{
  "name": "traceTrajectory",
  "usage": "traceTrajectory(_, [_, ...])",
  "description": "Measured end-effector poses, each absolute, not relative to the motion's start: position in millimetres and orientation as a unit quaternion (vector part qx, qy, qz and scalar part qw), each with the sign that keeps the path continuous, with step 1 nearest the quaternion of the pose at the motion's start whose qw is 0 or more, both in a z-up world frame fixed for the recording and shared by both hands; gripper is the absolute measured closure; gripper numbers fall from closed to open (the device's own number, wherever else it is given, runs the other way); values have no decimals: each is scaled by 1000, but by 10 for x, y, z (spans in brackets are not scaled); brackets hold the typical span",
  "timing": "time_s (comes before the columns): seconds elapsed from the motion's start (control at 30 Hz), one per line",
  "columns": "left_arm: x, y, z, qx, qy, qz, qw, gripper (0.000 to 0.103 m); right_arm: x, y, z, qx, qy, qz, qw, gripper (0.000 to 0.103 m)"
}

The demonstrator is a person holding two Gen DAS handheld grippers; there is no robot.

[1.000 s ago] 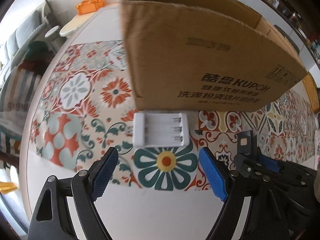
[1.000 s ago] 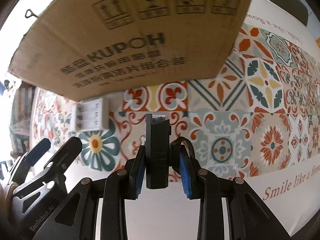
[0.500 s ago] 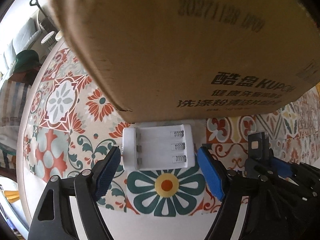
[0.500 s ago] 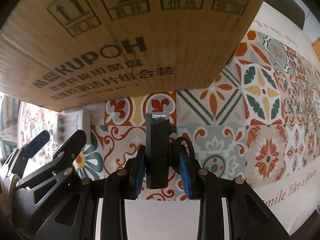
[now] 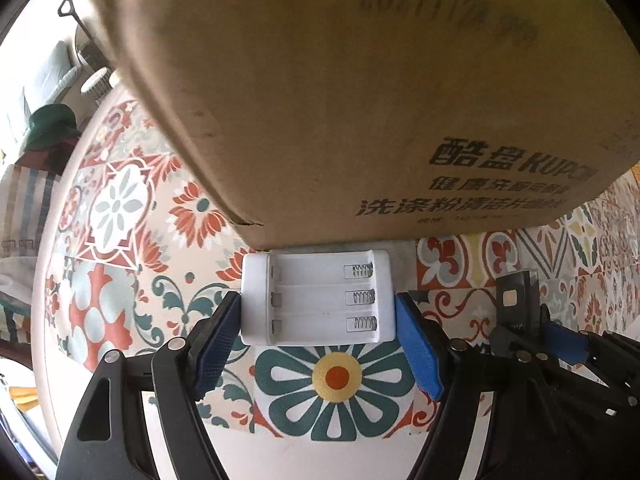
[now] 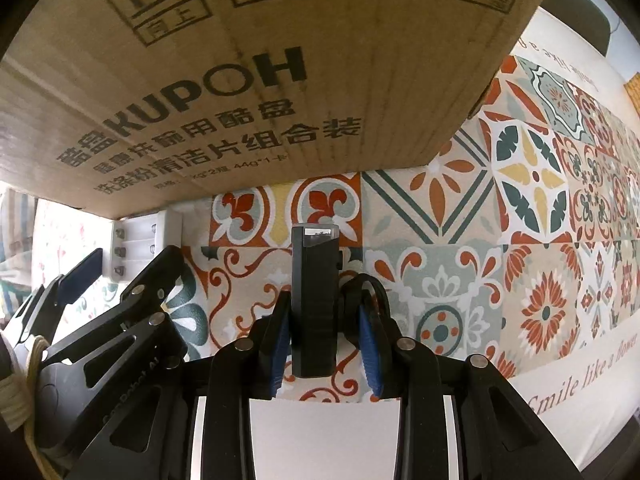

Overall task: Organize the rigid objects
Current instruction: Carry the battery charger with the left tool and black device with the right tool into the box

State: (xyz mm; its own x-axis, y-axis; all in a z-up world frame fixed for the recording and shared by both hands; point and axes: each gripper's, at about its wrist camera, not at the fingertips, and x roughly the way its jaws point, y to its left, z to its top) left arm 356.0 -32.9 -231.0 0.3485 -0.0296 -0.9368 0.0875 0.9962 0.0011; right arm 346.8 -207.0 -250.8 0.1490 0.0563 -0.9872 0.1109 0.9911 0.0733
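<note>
My left gripper [image 5: 318,312] points steeply down at a table covered by a patterned cloth [image 5: 120,216] of orange, teal and yellow tiles; a teal flower with a yellow centre sits just below the fingertips. Its jaws have just been closing around the white battery holder [image 5: 316,298], which lies flat with 3 slots, tucked against the base of the cardboard box [image 5: 340,92]. The blue pads sit right at its 2 short ends; I cannot tell whether they press yet.

My right gripper [image 6: 322,320] is clenched on a black rectangular block [image 6: 314,300], held upright above the cloth. "Smile like a flower" is printed along the cloth's white border [image 6: 580,384].

Past the table's rounded edge, on the left, I see a green hat [image 5: 50,126] and a pale sofa [image 5: 48,76].
</note>
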Motion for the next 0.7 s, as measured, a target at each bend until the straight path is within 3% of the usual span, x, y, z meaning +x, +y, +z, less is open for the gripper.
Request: traceTrajectory(0.7, [2985,-184,-1447,20,503,-34,863,27,2714,-1851,-1759,56,584,1,810,71])
